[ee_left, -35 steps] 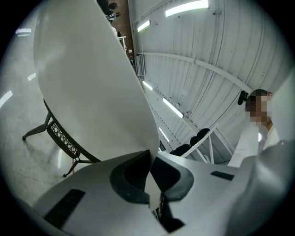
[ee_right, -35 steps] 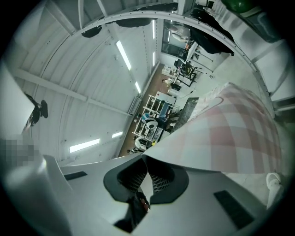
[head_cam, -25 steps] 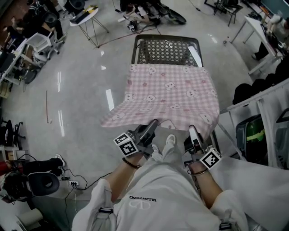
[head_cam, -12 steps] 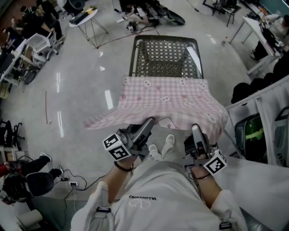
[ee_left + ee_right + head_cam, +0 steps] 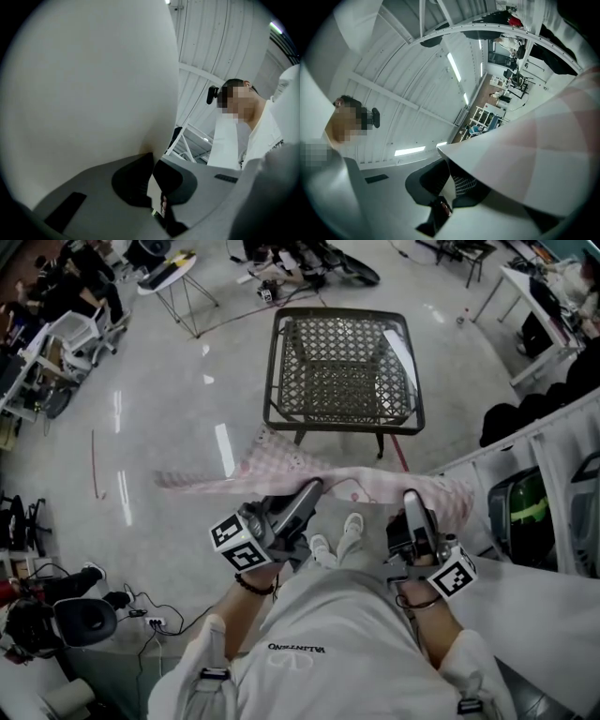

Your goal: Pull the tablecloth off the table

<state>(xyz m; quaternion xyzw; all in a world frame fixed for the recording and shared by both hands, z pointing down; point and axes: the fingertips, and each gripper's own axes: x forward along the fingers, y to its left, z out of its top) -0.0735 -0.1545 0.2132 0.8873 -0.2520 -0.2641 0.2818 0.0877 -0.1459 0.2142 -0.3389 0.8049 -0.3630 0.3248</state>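
Observation:
The pink checked tablecloth (image 5: pixel 281 465) hangs in the air in front of the dark lattice-top table (image 5: pixel 342 424), whose top is bare. The cloth stretches in a rumpled band from the far left to past my right gripper. My left gripper (image 5: pixel 309 491) is shut on the cloth's near edge, and my right gripper (image 5: pixel 411 498) is shut on it further right. In the left gripper view the cloth (image 5: pixel 93 84) fills the upper left and runs down between the shut jaws of the left gripper (image 5: pixel 152 176). In the right gripper view the cloth (image 5: pixel 534 159) fans out to the right from the right gripper (image 5: pixel 449 180).
My shoes (image 5: pixel 337 540) stand between the grippers on the shiny grey floor. A small round side table (image 5: pixel 173 273) and chairs (image 5: pixel 80 329) are at the upper left. A white partition (image 5: pixel 553 442) runs along the right. Cables and a power strip (image 5: pixel 150 622) lie at the lower left.
The tablecloth has slid toward me and off the table, leaving the lattice top bare. Both grippers have kept hold of its near edge; the left one has drawn back a little.

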